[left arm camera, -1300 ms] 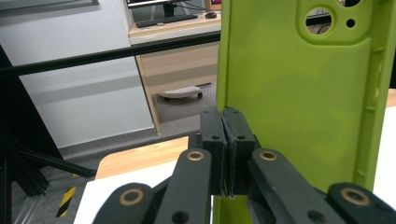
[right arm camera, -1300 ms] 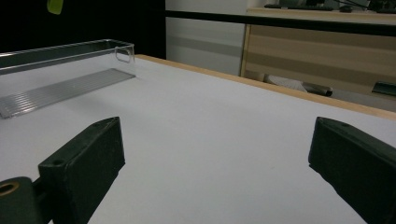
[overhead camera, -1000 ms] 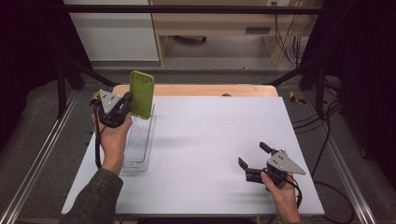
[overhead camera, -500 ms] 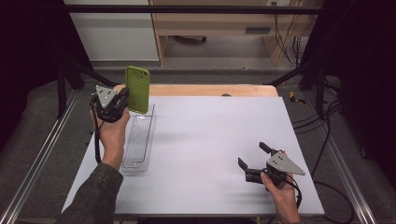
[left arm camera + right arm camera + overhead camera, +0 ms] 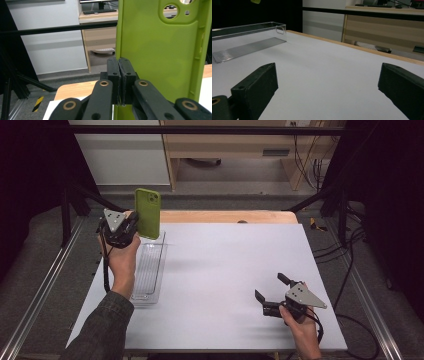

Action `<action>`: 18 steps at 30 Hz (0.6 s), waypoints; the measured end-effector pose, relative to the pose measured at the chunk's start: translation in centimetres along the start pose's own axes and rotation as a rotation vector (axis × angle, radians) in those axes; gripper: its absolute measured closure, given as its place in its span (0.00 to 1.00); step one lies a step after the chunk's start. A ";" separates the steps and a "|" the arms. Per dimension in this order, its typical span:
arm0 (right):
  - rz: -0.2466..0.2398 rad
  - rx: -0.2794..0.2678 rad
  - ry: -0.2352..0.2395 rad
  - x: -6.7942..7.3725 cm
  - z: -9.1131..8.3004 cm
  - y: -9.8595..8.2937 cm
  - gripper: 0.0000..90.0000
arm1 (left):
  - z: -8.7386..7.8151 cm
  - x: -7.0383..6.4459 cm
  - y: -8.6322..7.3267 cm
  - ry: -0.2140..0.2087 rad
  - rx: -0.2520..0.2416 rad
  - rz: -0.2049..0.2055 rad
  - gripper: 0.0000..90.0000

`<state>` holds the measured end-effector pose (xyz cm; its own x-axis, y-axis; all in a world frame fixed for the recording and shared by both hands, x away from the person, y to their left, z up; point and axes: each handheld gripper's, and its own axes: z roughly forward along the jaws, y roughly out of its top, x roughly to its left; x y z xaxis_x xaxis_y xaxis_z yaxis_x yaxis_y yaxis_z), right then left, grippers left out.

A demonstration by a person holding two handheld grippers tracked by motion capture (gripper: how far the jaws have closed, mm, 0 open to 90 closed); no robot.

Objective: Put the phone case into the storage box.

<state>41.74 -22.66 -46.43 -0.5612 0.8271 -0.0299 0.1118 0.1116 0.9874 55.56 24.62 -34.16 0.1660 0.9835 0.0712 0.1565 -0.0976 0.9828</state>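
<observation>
Green phone case (image 5: 148,213) is upright in the air above the far end of the clear tray (image 5: 148,272), at the far-left part of the white worktop (image 5: 225,270); camera cutout at top, its inside faces the left gripper view. Left gripper (image 5: 131,226) has its jaws clenched on the case's side edge, pads pressed w/ the thin wall between them (image 5: 120,75). Right gripper (image 5: 270,292) sits low at near-right of the worktop, well apart from case & tray, jaws spread wide w/ nothing between them, pointing toward the tray.
</observation>
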 end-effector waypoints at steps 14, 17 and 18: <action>-0.006 -0.004 -0.003 0.1 -0.1 -0.1 0.03 | 1.4 -0.3 -0.2 0.002 0.011 -0.019 0.97; -0.003 -0.007 -0.005 0.0 -0.2 -0.1 0.03 | 1.6 -0.2 -0.2 0.002 0.015 -0.019 0.97; -0.004 -0.008 -0.006 0.0 -0.2 -0.1 0.03 | 1.7 -0.3 -0.3 0.002 0.017 -0.021 0.97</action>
<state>41.57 -22.74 -46.51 -0.5564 0.8302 -0.0350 0.1027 0.1105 0.9886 57.09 24.14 -34.72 0.1610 0.9856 0.0511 0.1764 -0.0797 0.9811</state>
